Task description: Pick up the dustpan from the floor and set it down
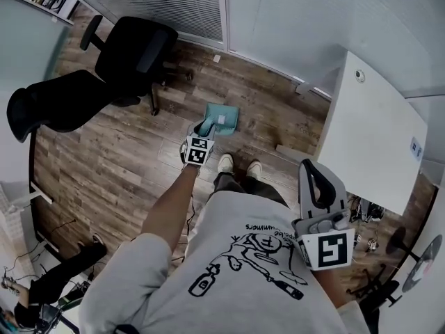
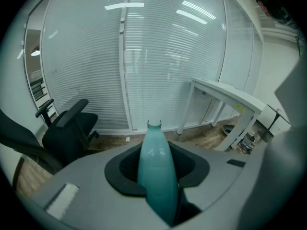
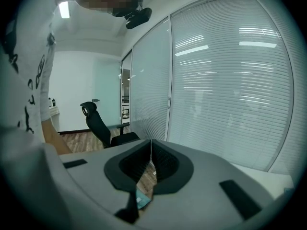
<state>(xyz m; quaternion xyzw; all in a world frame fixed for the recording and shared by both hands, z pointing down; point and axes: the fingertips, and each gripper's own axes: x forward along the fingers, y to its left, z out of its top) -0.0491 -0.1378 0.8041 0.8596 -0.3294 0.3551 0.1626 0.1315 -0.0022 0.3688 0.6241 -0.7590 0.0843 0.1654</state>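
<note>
The left gripper (image 1: 200, 135) is clamped on the teal dustpan handle (image 2: 154, 166). The handle fills the gap between its jaws and sticks out past their tips. Closest to the gripper, just behind it on the person's side, are two pale shoes (image 1: 238, 165) on the wood floor (image 1: 118, 165). Off to its left stand two black office chairs. The nearer chair (image 1: 135, 51) has a wheeled base that reaches toward the gripper but stays apart from it. The other chair (image 1: 55, 103) sits further out to the left. To the gripper's right, well apart, is a white desk (image 1: 375, 131). Beyond everything, slatted blinds (image 1: 174, 2) close off the room.

The dustpan (image 1: 222, 117) is at the gripper's tip. In the head view its pan shows just past the jaws, over floorboards between the chair base and the desk. Whether it touches the floor cannot be told.

The right gripper (image 3: 151, 142) is held up beside the person's body, near the desk. Its jaws are pressed together with nothing between them.
</note>
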